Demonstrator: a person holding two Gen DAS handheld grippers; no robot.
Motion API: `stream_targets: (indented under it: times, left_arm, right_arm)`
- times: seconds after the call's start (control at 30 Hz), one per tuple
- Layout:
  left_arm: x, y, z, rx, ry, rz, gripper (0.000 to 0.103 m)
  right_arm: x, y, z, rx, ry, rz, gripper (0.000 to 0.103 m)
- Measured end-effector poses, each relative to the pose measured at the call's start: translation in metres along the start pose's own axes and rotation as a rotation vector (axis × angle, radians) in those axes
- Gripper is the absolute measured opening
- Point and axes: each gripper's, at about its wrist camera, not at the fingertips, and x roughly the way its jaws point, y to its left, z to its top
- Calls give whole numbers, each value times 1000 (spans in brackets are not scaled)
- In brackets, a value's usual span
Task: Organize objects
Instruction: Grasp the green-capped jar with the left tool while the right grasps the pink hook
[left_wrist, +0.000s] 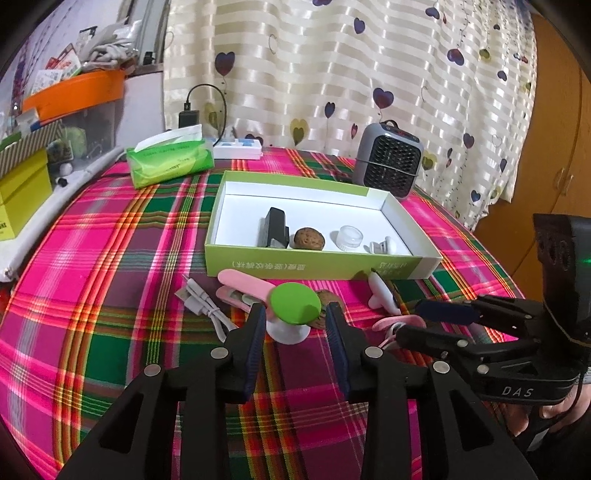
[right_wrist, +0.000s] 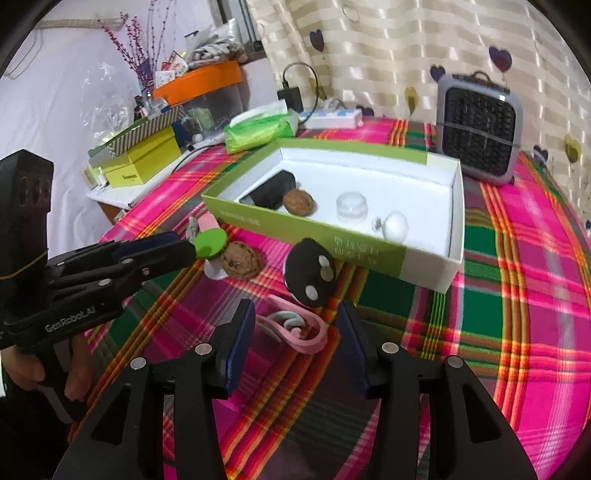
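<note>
A green-and-white open box (left_wrist: 321, 266) (right_wrist: 369, 254) lies on the plaid cloth and holds a black block (left_wrist: 275, 227), a walnut (left_wrist: 309, 239), a clear jar (left_wrist: 349, 238) and a white knob (left_wrist: 384, 246). In front of it, my left gripper (left_wrist: 295, 314) (right_wrist: 188, 246) stands open around a green-topped white knob (left_wrist: 295, 302) (right_wrist: 210, 242), pads apart from it. A second walnut (right_wrist: 240, 260) lies beside that knob. My right gripper (right_wrist: 295, 314) (left_wrist: 410, 320) is open, with a pink clip (right_wrist: 299, 328) between its fingers and a black round piece (right_wrist: 310, 273) just beyond the tips.
A pink case (left_wrist: 247, 284) and white USB cable (left_wrist: 203, 306) lie left of the green knob. A grey heater (left_wrist: 388, 158) stands behind the box, a tissue pack (left_wrist: 170, 158) and power strip (left_wrist: 238, 147) at back left. Stacked boxes (left_wrist: 22, 192) crowd the left edge.
</note>
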Motion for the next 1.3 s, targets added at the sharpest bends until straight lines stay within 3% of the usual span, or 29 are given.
stream_targets:
  times: [0.37,0.6,0.93,1.3]
  left_arm:
    - [8,-6,-1,26,40,-2,32]
    - [18,-7,4,48,67,24,33]
    - [30,-10,12,78,84,52,33]
    - [28,-8,14,73,75,31,31]
  right_arm:
    - [4,23,-7,-111,40,35,47]
    - [12,27,-6,-129,71,7,26]
    - [12,27,-5,-121,72,12,26]
    - [12,25,-5,-115,70,9,26]
